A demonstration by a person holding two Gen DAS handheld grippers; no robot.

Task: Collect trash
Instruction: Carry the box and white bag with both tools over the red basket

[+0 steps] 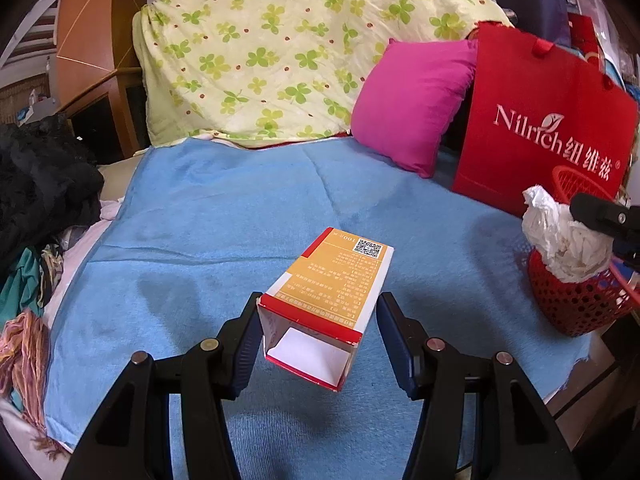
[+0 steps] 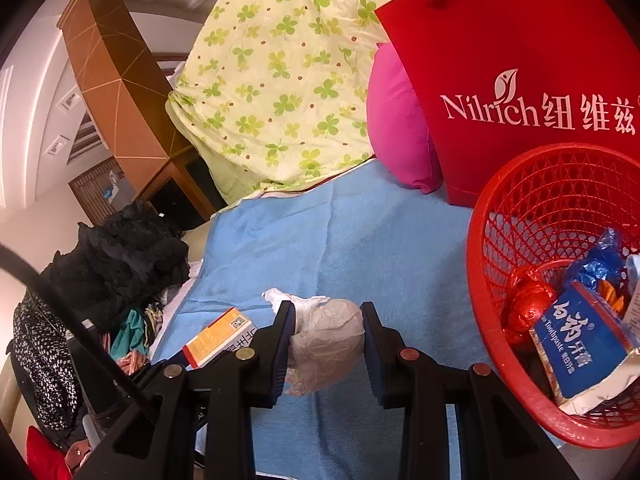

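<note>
The left gripper [image 1: 318, 344] stands wide around an open-ended orange-and-white carton [image 1: 332, 292] with red edges, lying on the blue towel [image 1: 224, 208] between its fingers, unpinched. The right gripper [image 2: 328, 344] pinches a crumpled whitish plastic wad [image 2: 326, 340], with the red mesh basket [image 2: 496, 216] to its right.

Even, soft indoor light; colours vivid; focus sharp; strong fisheye bending, dark corner vignettes.
</note>
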